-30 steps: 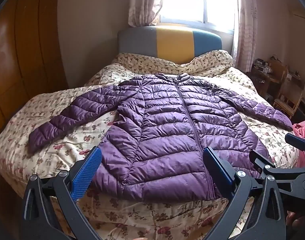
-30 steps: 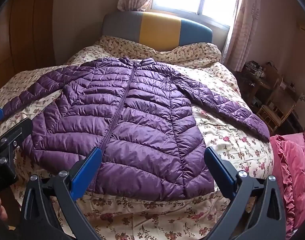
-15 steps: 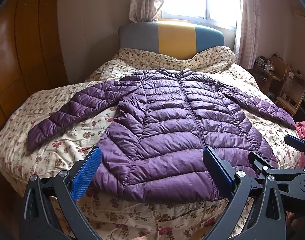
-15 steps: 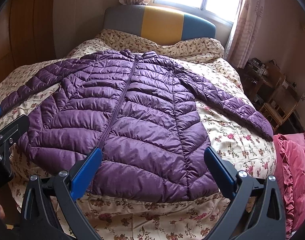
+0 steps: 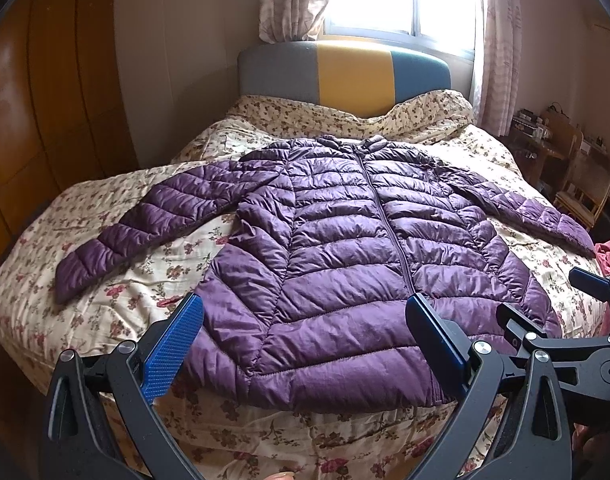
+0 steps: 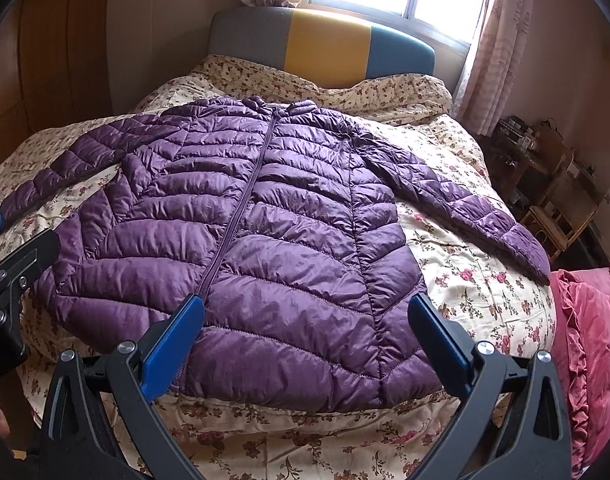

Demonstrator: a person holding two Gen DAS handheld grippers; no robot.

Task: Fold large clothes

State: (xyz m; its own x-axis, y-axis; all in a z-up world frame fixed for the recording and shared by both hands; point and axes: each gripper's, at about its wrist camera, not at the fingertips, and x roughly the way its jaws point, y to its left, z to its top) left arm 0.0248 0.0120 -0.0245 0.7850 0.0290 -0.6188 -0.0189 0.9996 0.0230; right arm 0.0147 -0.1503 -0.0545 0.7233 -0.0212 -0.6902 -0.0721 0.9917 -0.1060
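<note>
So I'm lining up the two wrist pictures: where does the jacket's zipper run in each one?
Left wrist: the zipper runs from the collar down right of centre, ending by that gripper's right blue finger.
Right wrist: the zipper slants down left of centre, ending by that gripper's left blue finger.
Shared landmark: the yellow headboard panel, above the jacket's collar in both.

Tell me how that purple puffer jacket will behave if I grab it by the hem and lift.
The purple puffer jacket will probably flop and drape, since its quilted panels lie soft on the floral bedspread. It likely weighs little for its bulk, being puffy. The shiny shell may slide between the pads.
</note>
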